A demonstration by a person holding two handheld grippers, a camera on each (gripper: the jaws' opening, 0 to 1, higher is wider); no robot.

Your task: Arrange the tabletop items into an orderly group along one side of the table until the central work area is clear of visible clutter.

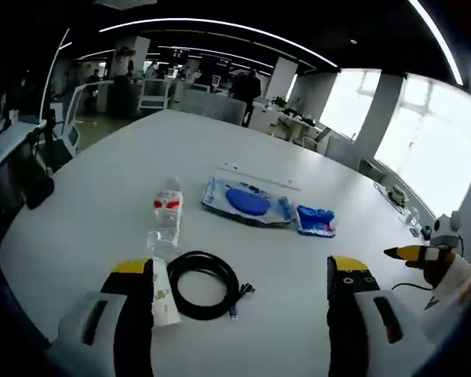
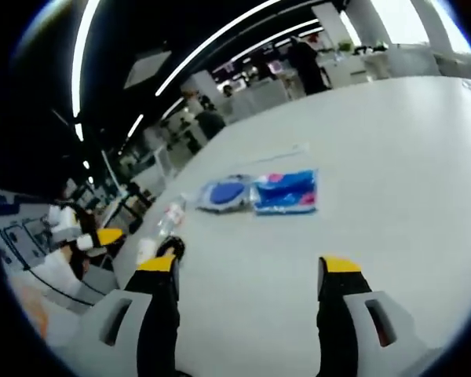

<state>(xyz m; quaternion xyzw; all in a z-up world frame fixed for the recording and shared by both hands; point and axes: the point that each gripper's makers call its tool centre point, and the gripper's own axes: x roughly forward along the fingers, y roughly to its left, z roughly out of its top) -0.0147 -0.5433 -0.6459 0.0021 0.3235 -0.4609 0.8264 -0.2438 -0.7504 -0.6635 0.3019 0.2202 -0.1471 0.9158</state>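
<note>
On the white table (image 1: 102, 181) lie a clear water bottle with a red label (image 1: 166, 214), a coiled black cable (image 1: 204, 283), a clear bag holding a blue round item (image 1: 247, 201) and a small blue packet (image 1: 315, 221). A white tube-like item (image 1: 163, 292) lies beside the cable. My left gripper (image 1: 239, 279) stands open above the cable, nothing between its jaws. In the right gripper view, my right gripper (image 2: 247, 271) is open over bare table, short of the blue packet (image 2: 286, 191), the bag (image 2: 224, 193) and the bottle (image 2: 169, 217). The right gripper (image 1: 424, 255) shows at the right edge of the left gripper view.
A long clear strip (image 1: 259, 176) lies behind the bag. Small items (image 1: 396, 196) sit at the table's far right edge. Desks, chairs and people stand in the office beyond (image 1: 220, 82). The other gripper's yellow tip (image 2: 102, 236) shows at left.
</note>
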